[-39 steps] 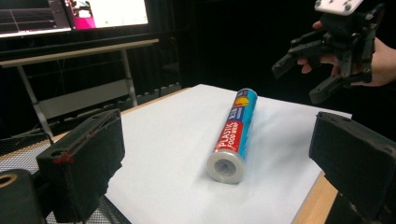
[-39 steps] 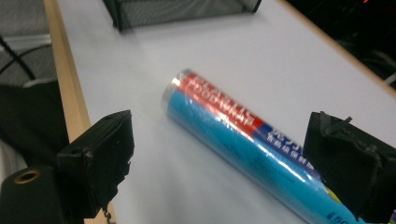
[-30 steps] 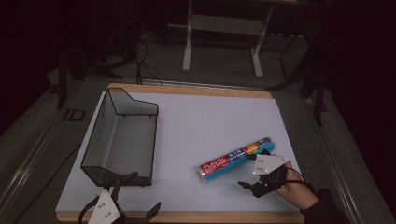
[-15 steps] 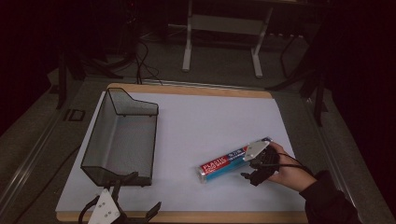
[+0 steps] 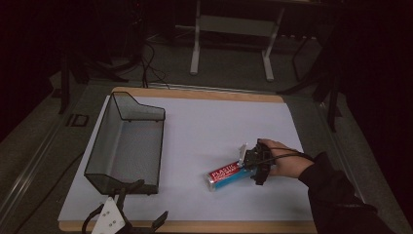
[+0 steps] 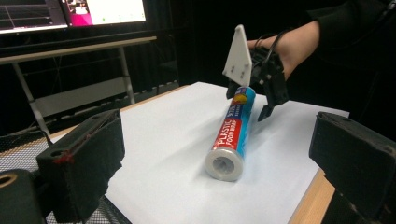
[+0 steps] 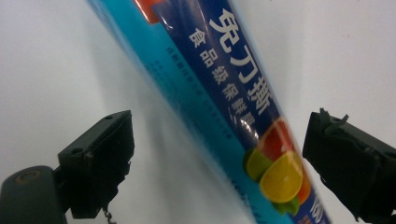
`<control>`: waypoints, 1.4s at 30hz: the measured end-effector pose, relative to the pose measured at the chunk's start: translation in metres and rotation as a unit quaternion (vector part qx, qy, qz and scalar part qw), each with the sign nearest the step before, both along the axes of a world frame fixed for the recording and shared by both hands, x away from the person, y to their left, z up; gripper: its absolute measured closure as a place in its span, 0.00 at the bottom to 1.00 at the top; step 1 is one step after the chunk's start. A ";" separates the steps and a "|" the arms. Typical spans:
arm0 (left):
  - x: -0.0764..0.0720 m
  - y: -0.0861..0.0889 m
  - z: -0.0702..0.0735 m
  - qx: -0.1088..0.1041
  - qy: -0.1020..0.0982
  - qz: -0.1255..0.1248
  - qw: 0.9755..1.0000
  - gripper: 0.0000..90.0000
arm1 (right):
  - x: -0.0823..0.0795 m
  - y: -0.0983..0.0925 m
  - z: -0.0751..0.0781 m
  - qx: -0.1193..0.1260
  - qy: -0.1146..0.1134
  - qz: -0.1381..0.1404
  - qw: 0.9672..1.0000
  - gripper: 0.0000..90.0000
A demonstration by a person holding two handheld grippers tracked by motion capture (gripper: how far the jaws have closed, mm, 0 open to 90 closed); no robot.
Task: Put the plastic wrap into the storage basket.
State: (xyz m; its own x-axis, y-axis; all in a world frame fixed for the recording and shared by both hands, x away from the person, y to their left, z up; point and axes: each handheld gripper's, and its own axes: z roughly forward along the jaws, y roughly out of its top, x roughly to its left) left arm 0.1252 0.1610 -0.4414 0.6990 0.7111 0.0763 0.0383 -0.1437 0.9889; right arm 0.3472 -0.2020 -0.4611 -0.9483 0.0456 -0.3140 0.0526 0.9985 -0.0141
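A roll of plastic food wrap (image 5: pixel 224 177), blue with a red label, lies on the white table sheet (image 5: pixel 219 126). My right gripper (image 5: pixel 252 165) stands over the roll's right end, open, with one jaw on each side. In the right gripper view the roll (image 7: pixel 219 93) runs slantwise between the spread jaws of that gripper (image 7: pixel 217 158). My left gripper (image 5: pixel 141 219) rests at the table's front edge, open. From the left gripper view the roll (image 6: pixel 231 135) points end-on between the jaws of the left gripper (image 6: pixel 219 163), with the right gripper (image 6: pixel 261 93) at its far end.
A black wire mesh basket (image 5: pixel 104 146) stands on the left part of the sheet, just behind the left gripper. A wooden table edge (image 5: pixel 204 226) borders the sheet. Metal stand legs (image 5: pixel 229 44) and cables lie on the floor beyond.
My right gripper has moved left and forward from the table's right side onto the roll's right end. The roll and the left gripper have stayed put.
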 end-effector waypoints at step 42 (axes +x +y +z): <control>0.002 -0.003 -0.002 0.008 0.008 -0.006 1.000 0.04 | 0.022 0.021 -0.041 -0.049 0.053 0.118 0.990 0.27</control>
